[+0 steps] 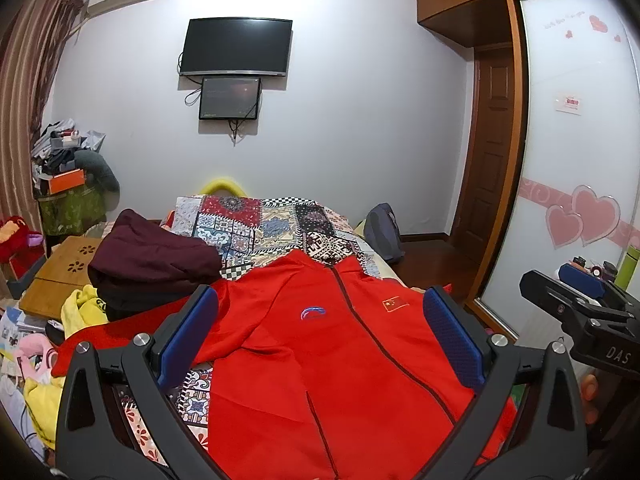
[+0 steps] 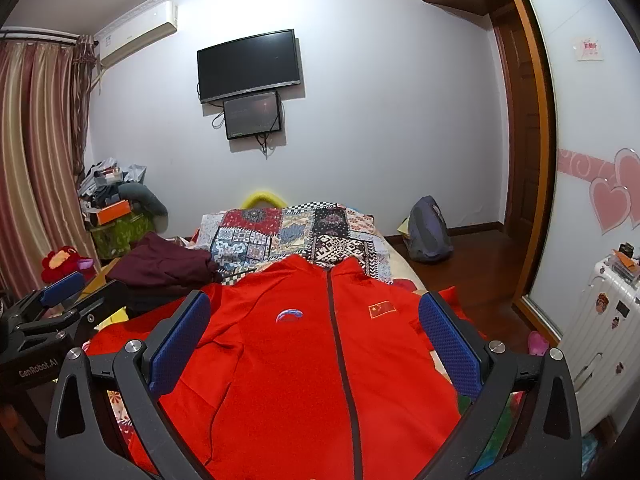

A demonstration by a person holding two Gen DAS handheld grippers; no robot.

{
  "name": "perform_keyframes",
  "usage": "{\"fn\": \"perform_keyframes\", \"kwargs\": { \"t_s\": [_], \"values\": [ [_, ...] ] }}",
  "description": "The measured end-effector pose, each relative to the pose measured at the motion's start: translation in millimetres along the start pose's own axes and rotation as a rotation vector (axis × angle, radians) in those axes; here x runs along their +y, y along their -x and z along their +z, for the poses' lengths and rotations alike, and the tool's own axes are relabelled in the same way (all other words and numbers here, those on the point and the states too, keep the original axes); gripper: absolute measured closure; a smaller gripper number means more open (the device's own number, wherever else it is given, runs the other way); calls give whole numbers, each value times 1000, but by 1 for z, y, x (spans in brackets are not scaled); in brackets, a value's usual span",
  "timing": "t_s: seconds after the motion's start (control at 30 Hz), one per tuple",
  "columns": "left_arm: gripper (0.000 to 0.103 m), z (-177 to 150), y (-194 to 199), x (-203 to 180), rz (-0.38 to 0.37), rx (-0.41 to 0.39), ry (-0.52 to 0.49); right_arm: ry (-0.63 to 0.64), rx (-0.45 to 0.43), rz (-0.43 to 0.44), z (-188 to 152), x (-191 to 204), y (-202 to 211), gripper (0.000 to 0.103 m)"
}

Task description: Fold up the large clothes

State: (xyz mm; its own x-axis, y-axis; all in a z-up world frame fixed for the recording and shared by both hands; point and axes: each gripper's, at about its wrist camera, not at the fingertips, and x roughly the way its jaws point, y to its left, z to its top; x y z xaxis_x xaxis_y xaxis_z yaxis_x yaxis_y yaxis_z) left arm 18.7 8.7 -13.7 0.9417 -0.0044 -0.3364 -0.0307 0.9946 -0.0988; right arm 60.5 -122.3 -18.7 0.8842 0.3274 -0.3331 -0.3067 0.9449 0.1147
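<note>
A large red zip jacket [image 1: 328,360] [image 2: 304,360] lies front side up on the bed, collar toward the far wall, with a flag patch and a round logo on the chest. Its sleeves spread out to both sides. My left gripper [image 1: 320,336] hovers above the jacket's lower half, open, blue pads wide apart with nothing between them. My right gripper [image 2: 316,340] hangs over the jacket too, open and empty. Each gripper shows at the edge of the other's view: the right one [image 1: 580,300], the left one [image 2: 60,300].
A patchwork quilt [image 1: 272,224] covers the bed beyond the collar. A dark maroon garment [image 1: 152,264] lies bundled at the left of the jacket. Yellow clothing [image 1: 80,312] and clutter sit at the left bedside. A white suitcase [image 2: 600,340] stands at the right, near the wardrobe.
</note>
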Motion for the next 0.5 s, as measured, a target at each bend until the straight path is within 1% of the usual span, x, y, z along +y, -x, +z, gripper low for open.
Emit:
{"fn": "perform_keyframes", "kwargs": {
  "t_s": [0.13, 0.37, 0.47, 0.5],
  "values": [
    [0, -1, -6, 7, 9, 10, 6, 0, 9, 1, 0, -1, -6, 0],
    [0, -1, -21, 26, 50, 32, 15, -8, 46, 10, -1, 0, -25, 0],
    [0, 0, -30, 43, 81, 51, 33, -12, 73, 10, 0, -1, -41, 0],
    [0, 0, -35, 52, 107, 58, 46, -12, 79, 8, 0, 0, -43, 0]
  ]
}}
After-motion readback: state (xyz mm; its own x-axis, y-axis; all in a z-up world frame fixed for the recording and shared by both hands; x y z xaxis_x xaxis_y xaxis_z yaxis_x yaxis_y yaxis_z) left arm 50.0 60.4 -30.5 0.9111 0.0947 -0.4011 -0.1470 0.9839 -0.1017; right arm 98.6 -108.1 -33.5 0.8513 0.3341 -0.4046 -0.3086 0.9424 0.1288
